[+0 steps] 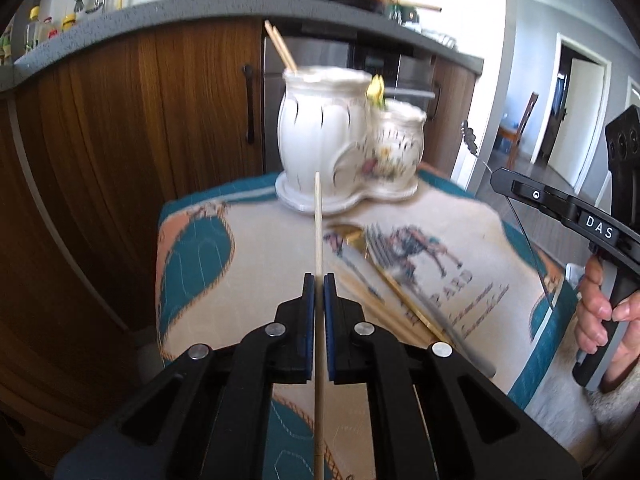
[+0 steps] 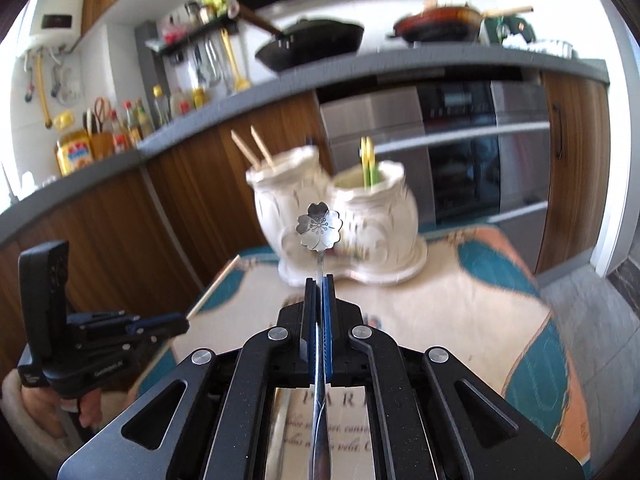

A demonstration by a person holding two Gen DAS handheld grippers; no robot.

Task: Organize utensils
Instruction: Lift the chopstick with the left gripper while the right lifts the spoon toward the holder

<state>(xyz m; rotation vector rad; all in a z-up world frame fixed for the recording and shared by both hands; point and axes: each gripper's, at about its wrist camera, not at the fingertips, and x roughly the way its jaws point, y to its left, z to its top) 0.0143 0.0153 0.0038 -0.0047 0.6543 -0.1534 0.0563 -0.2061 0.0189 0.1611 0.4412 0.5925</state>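
My left gripper (image 1: 319, 278) is shut on a wooden chopstick (image 1: 318, 224) that points toward a white ceramic double-pot utensil holder (image 1: 320, 136). Two chopsticks (image 1: 280, 46) stand in its larger pot; a yellow-green utensil (image 1: 376, 90) stands in the smaller pot. A gold spoon (image 1: 354, 238), a fork (image 1: 380, 248) and more chopsticks (image 1: 360, 284) lie on the cloth. My right gripper (image 2: 319, 278) is shut on a silver spoon with a flower-shaped end (image 2: 319, 225), held up in front of the holder (image 2: 340, 216). The right gripper also shows in the left wrist view (image 1: 560, 208).
A patterned teal and beige cloth (image 1: 240, 248) covers the small table. Behind stand wooden cabinets (image 1: 140, 120), an oven (image 2: 460, 148) and a grey counter with pans (image 2: 312, 40). The left gripper shows at lower left in the right wrist view (image 2: 120, 328).
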